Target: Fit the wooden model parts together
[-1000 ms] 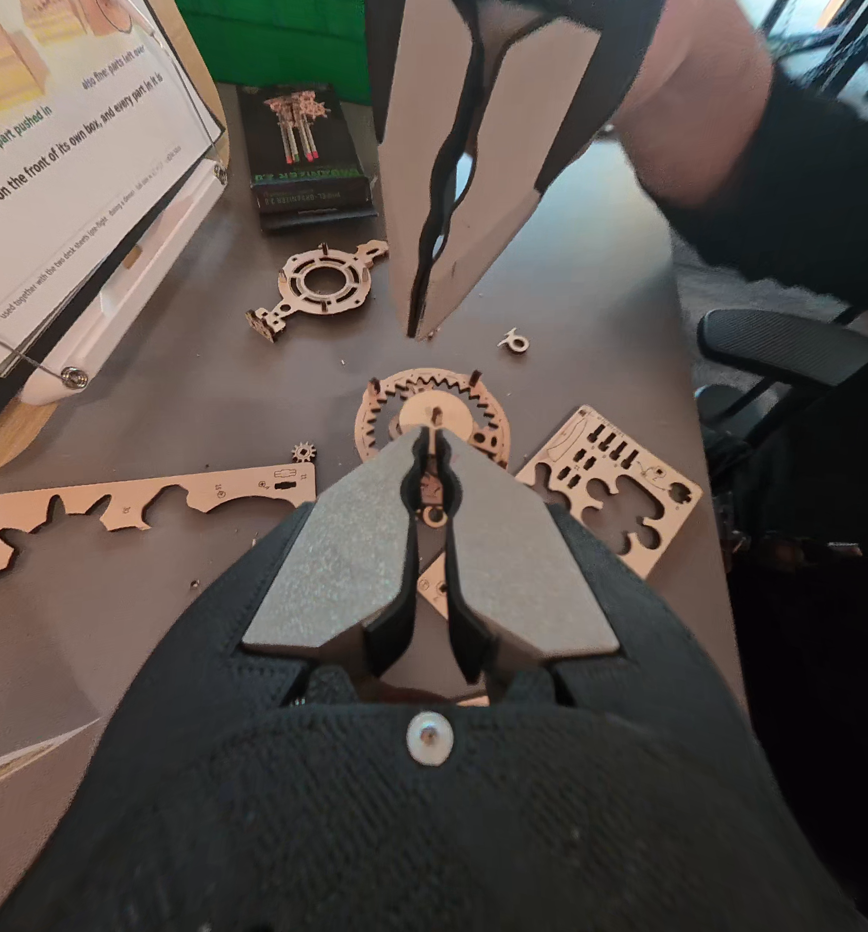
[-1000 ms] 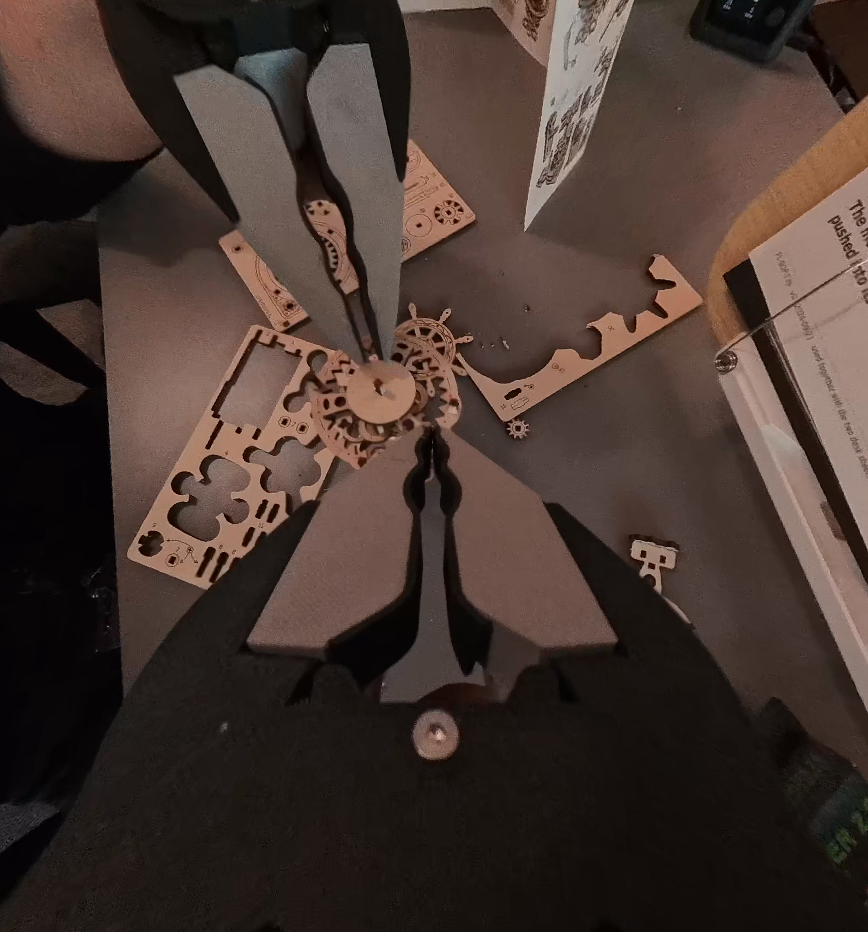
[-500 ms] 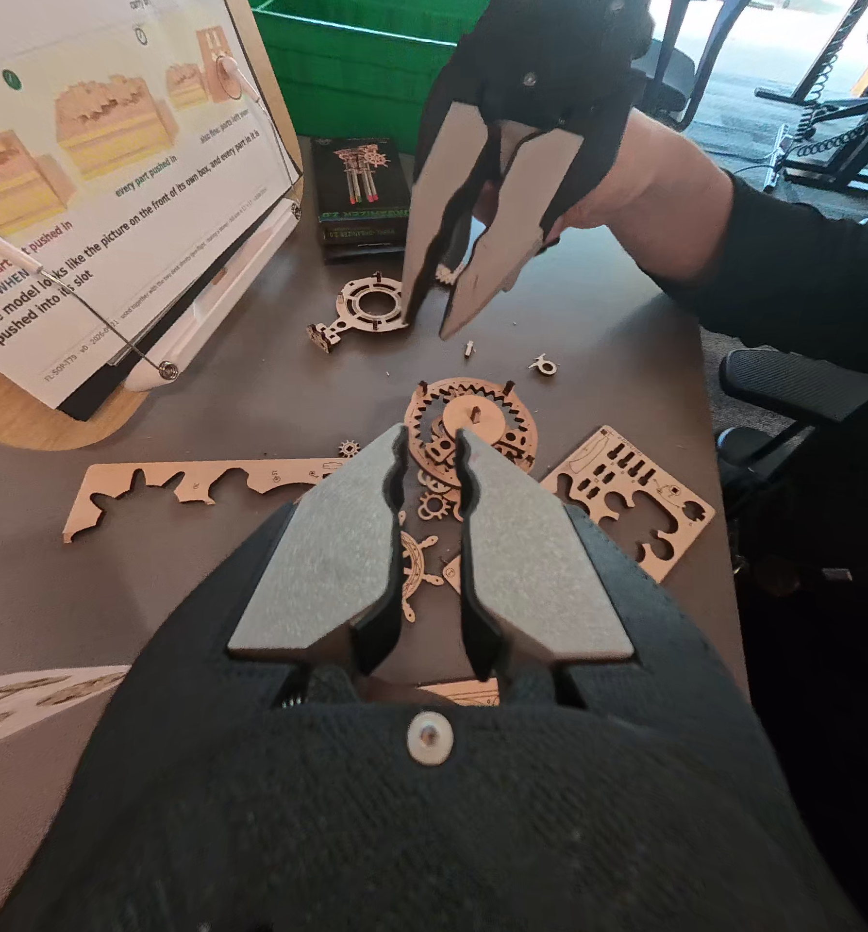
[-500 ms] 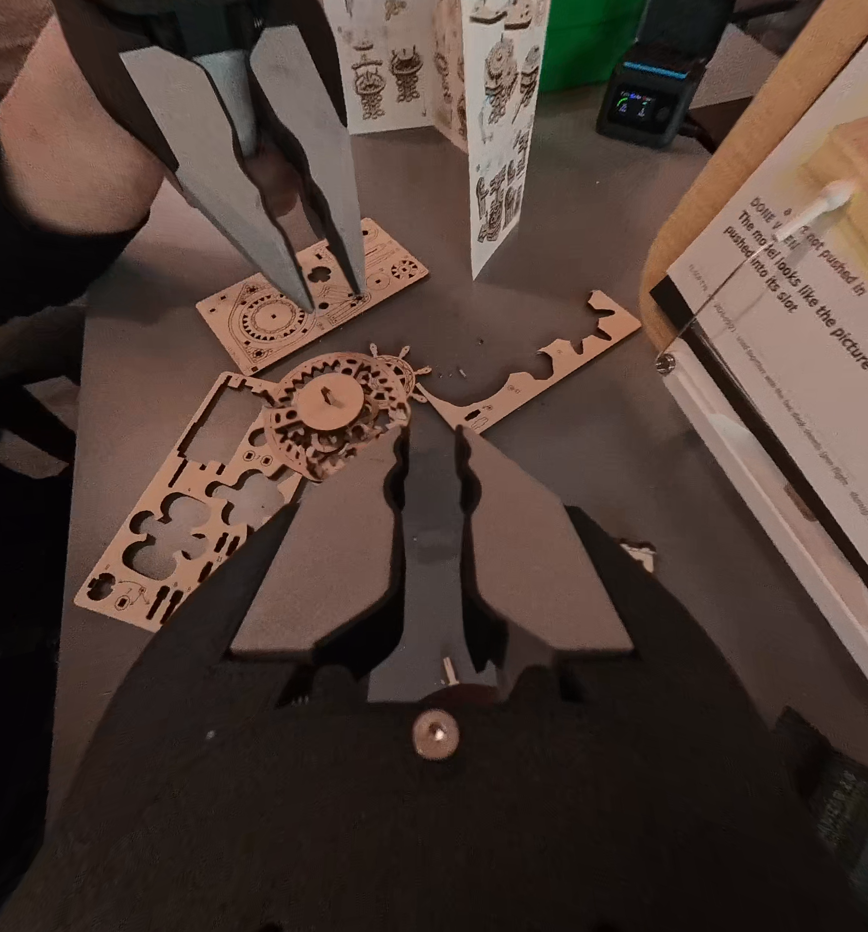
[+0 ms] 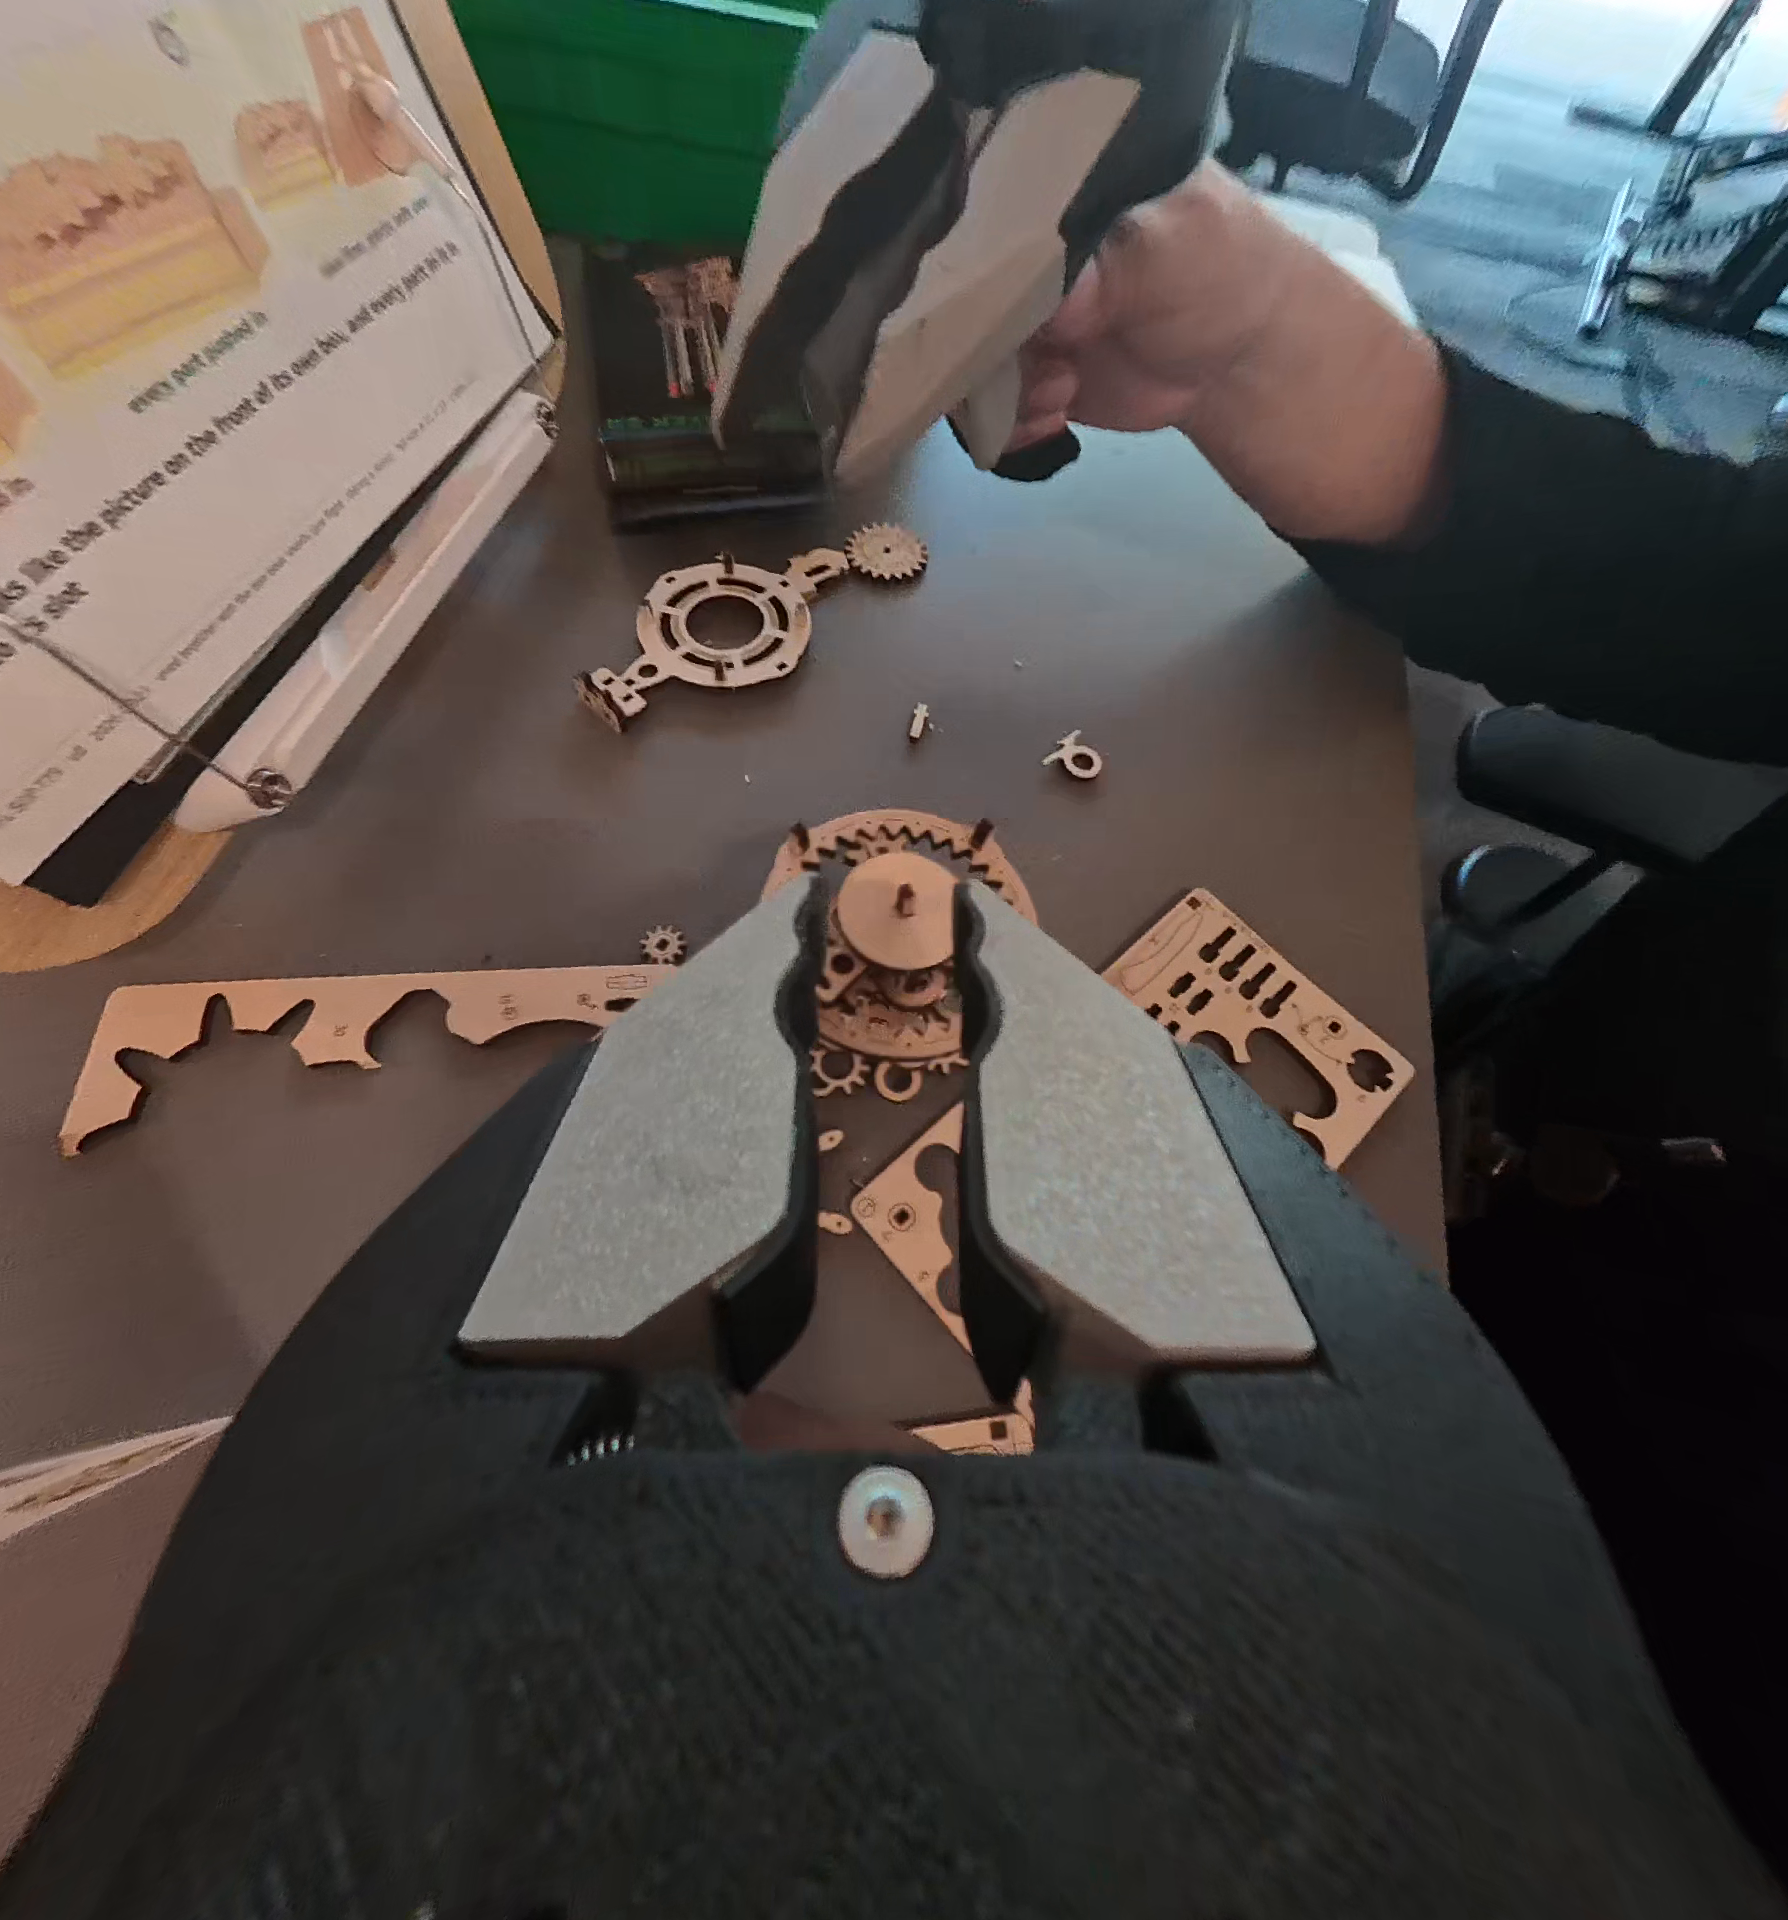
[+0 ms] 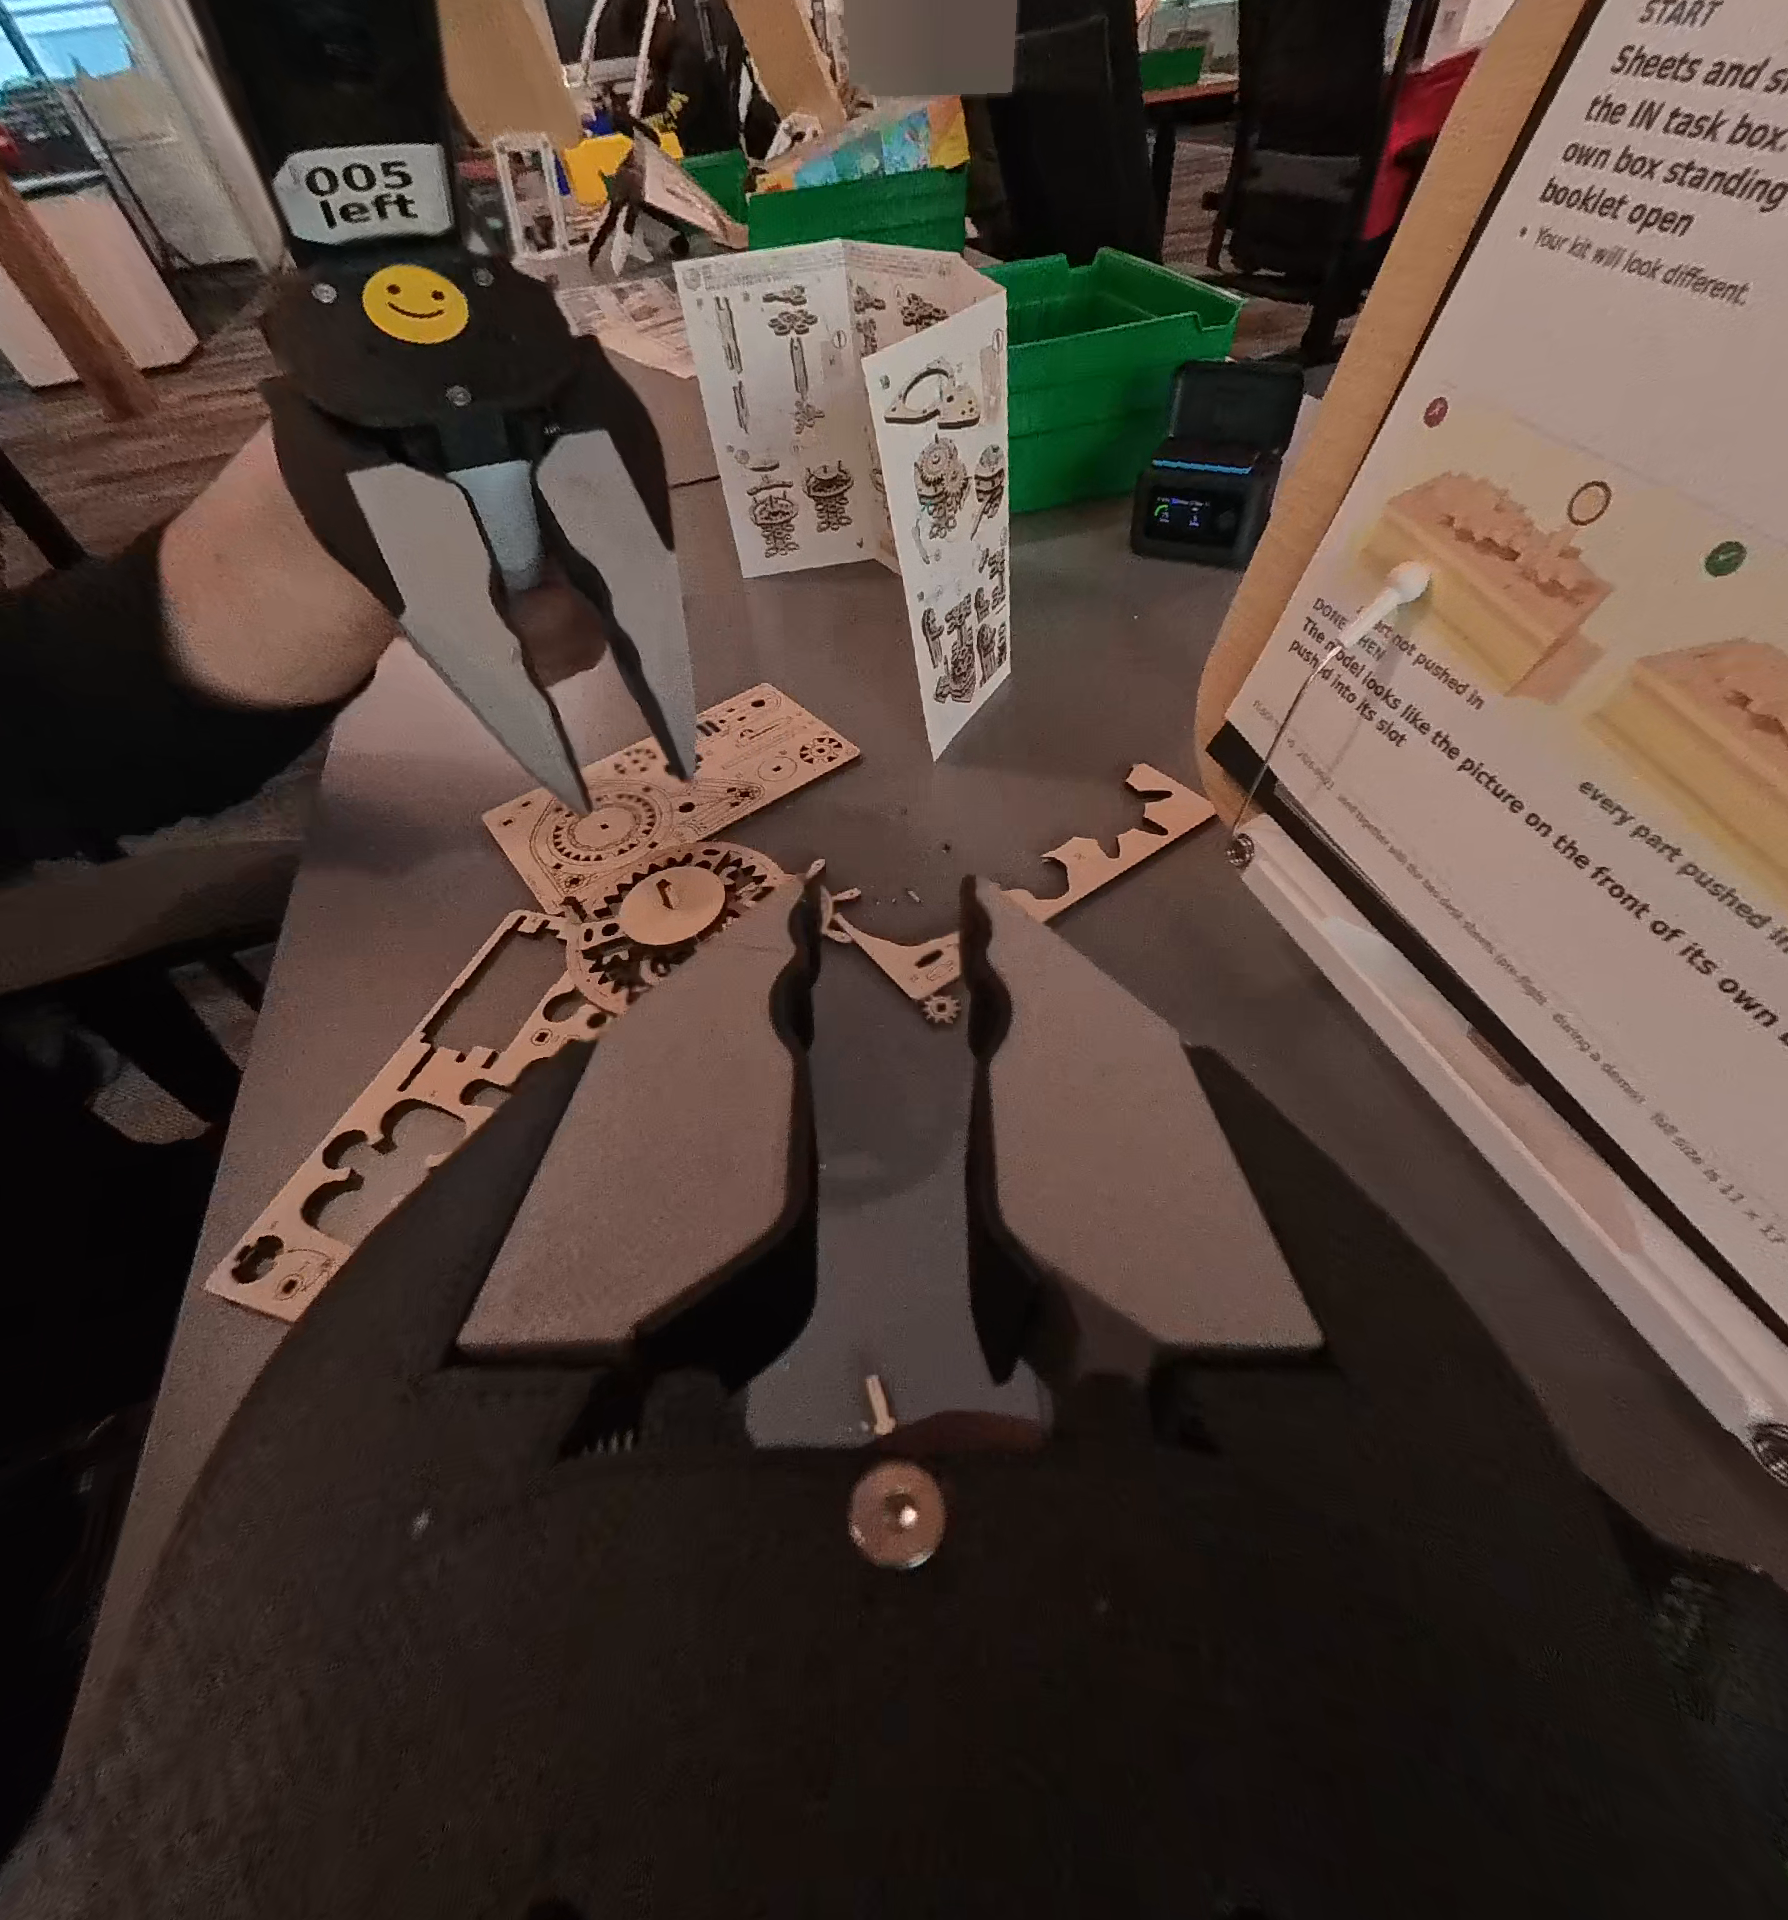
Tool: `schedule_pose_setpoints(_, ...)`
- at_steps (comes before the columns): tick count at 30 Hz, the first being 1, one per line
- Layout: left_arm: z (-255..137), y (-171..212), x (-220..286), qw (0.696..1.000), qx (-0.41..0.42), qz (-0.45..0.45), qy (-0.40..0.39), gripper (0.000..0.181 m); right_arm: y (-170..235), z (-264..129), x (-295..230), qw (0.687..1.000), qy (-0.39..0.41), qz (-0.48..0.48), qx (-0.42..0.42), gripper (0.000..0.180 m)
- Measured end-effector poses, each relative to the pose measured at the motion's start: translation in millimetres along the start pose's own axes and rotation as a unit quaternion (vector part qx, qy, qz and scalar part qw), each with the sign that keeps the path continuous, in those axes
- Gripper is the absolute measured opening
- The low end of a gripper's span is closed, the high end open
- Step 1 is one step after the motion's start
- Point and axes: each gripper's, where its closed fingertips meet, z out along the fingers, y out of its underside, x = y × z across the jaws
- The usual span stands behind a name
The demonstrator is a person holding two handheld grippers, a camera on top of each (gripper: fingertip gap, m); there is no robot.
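Note:
The wooden gear assembly [image 5: 895, 925], a toothed ring with a round disc and a centre pin, lies on the grey table [image 5: 454, 810]. My left gripper [image 5: 888, 904] is open and empty; the assembly shows between its tips. In the right wrist view the left gripper [image 6: 630, 790] hangs over a part sheet [image 6: 755, 748] just behind the assembly [image 6: 672, 909]. My right gripper [image 6: 890, 894] is open and empty, to the right of the assembly. In the left wrist view the right gripper [image 5: 776, 436] is raised near the black box [image 5: 682, 416].
Loose parts lie beyond the assembly: a ring frame [image 5: 718, 629], a small gear [image 5: 885, 551], a pin [image 5: 919, 720], a hook piece [image 5: 1075, 756]. Punched-out sheets [image 5: 1274, 1023] [image 5: 350, 1023] flank it. An instruction board [image 6: 1596, 623], a folded booklet [image 6: 869, 447] and green bins [image 6: 1098, 353] stand around. About 10 cm separates my left fingertips from my right.
Both grippers were shut at the gear assembly's centre; both have opened and lifted off it. The right one has drawn back and up toward the black box.

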Motion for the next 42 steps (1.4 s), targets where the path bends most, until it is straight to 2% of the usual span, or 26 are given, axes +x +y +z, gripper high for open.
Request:
schedule_pose_setpoints(4, 14, 6, 6, 0.998, -0.063, 0.024, -0.013, 0.025, 11, 4, 4, 0.999, 0.014, -0.015, -0.029, 0.021)
schedule_pose_setpoints(9, 22, 10, 6, 0.99, -0.13, 0.051, -0.027, 0.012, 16, 6, 6, 0.999, 0.018, -0.017, -0.042, 0.02)
schedule_pose_setpoints(11, 25, 19, 1, 0.982, -0.172, 0.062, -0.041, 0.012, 18, 3, 10, 0.998, 0.025, -0.018, -0.048, 0.021)
schedule_pose_setpoints(14, 30, 19, 1, 0.98, -0.189, 0.048, -0.026, 0.011, 20, -4, 16, 0.998, 0.027, -0.008, -0.049, 0.024)
schedule_pose_setpoints(17, 30, 18, 2, 0.978, -0.199, 0.055, -0.025, 0.013, 27, -15, 25, 0.998, 0.041, -0.004, -0.057, 0.026)
schedule_pose_setpoints(21, 15, 2, -5, 0.987, -0.157, 0.034, -0.034, 0.014, 50, -34, 47, 0.991, 0.082, -0.007, -0.107, 0.03)
schedule_pose_setpoints(25, 0, 2, -18, 0.989, -0.135, 0.018, -0.051, 0.014, 75, -52, 64, 0.982, 0.107, 0.009, -0.153, 0.036)
schedule_pose_setpoints(30, 8, 11, -5, 0.992, -0.12, 0.006, -0.023, 0.02, 106, -69, 85, 0.966, 0.141, 0.028, -0.215, 0.047)
schedule_pose_setpoints(33, 19, 19, 1, 0.989, -0.144, 0.024, -0.036, 0.028, 114, -75, 93, 0.96, 0.159, 0.022, -0.229, 0.047)
schedule_pose_setpoints(39, 25, 23, 2, 0.982, -0.171, 0.039, -0.067, 0.024, 108, -80, 94, 0.957, 0.179, 0.0, -0.229, 0.046)
schedule_pose_setpoints(42, 22, 25, 0, 0.981, -0.173, 0.019, -0.08, 0.03, 105, -80, 92, 0.957, 0.182, -0.009, -0.227, 0.046)
